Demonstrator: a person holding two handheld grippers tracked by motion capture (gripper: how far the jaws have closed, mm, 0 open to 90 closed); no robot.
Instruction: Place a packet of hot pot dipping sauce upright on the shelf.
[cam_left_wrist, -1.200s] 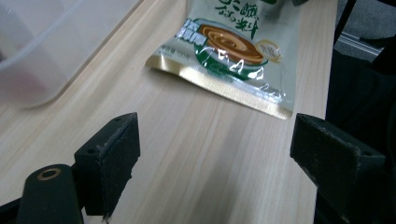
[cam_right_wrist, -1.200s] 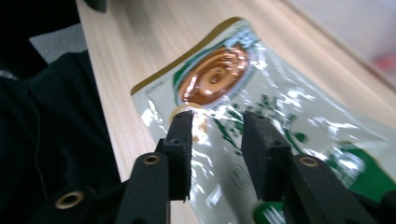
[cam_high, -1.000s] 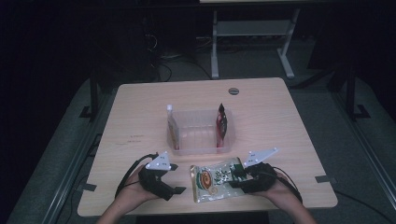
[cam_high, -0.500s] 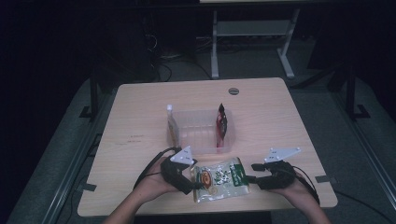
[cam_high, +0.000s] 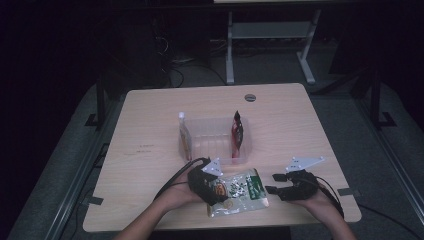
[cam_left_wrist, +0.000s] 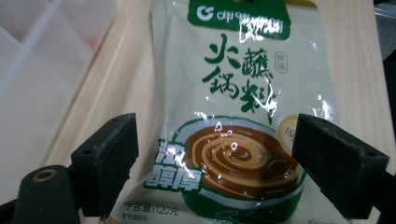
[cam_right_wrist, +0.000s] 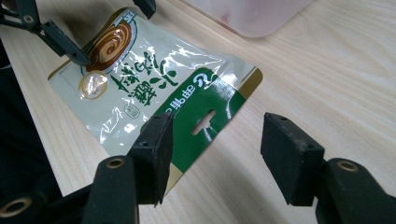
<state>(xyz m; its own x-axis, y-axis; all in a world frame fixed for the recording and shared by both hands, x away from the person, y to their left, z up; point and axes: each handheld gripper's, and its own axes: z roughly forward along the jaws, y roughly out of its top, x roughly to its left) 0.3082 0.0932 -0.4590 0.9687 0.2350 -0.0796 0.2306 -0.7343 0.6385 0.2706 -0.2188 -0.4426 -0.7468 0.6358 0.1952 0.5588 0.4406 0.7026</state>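
A pale green sauce sachet (cam_high: 241, 190) with a brown swirl picture lies flat on the wooden table (cam_high: 150, 125) near its front edge. My left gripper (cam_high: 209, 184) is over the sachet's left end. In the left gripper view its jaws (cam_left_wrist: 217, 127) stand open on either side of the swirl end of the sachet (cam_left_wrist: 233, 93), with the pads not pressing on it. My right gripper (cam_high: 273, 183) stands just right of the sachet; its jaws have just been opening. In the right gripper view the jaws (cam_right_wrist: 218, 123) are apart, and the green header of the sachet (cam_right_wrist: 154, 79) lies in front of them, free.
A clear plastic bin (cam_high: 215, 156) sits just beyond the sachet, mid-table. A yellowish sachet (cam_high: 184, 137) stands at its left wall and a red-black one (cam_high: 237, 131) at its right. A round cable grommet (cam_high: 250, 97) is at the table's far edge.
My left gripper has slid right onto the sachet's left end. The right gripper has let go of the sachet's green end and drawn back to the right.
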